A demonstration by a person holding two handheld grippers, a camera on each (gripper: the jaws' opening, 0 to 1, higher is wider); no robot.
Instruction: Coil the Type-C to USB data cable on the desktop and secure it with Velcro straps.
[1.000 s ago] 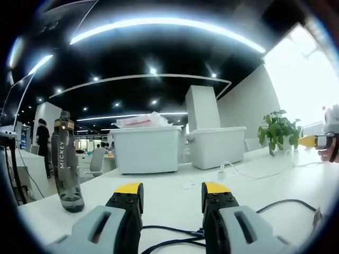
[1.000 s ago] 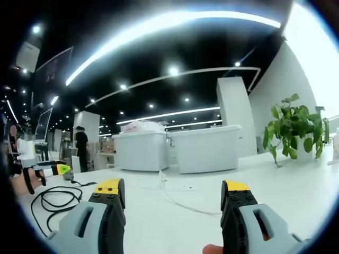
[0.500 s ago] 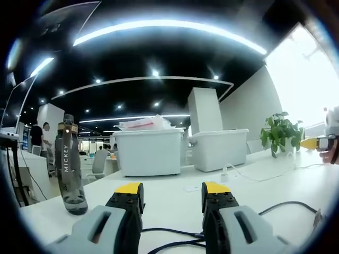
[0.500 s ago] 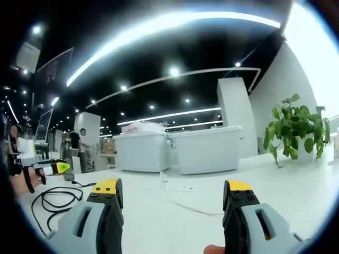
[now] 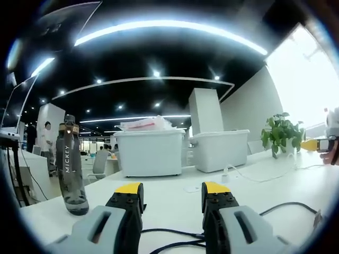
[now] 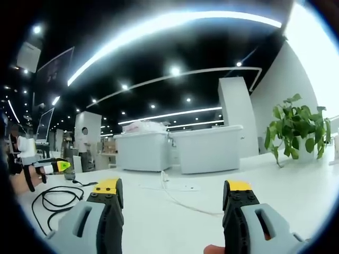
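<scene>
A black data cable [image 5: 288, 205] lies loose on the white desk [image 5: 169, 198], running behind and under my left gripper [image 5: 172, 191], whose yellow-tipped jaws stand open with nothing between them. In the right gripper view the same black cable [image 6: 50, 198] curls in loops at the left, below the other gripper's yellow-green tip [image 6: 59, 167]. My right gripper [image 6: 173, 189] is wide open above bare desk. The right gripper's yellow tip [image 5: 312, 143] shows at the far right of the left gripper view.
A dark water bottle [image 5: 70, 166] stands upright at the desk's left. Two white storage bins [image 5: 148, 151] [image 5: 220, 151] sit at the back. A potted plant [image 6: 296, 129] stands at the right. A thin white cable [image 6: 180, 198] crosses the desk middle.
The views have shifted very slightly. A person in the background has walked. Cable and grippers stay as they were.
</scene>
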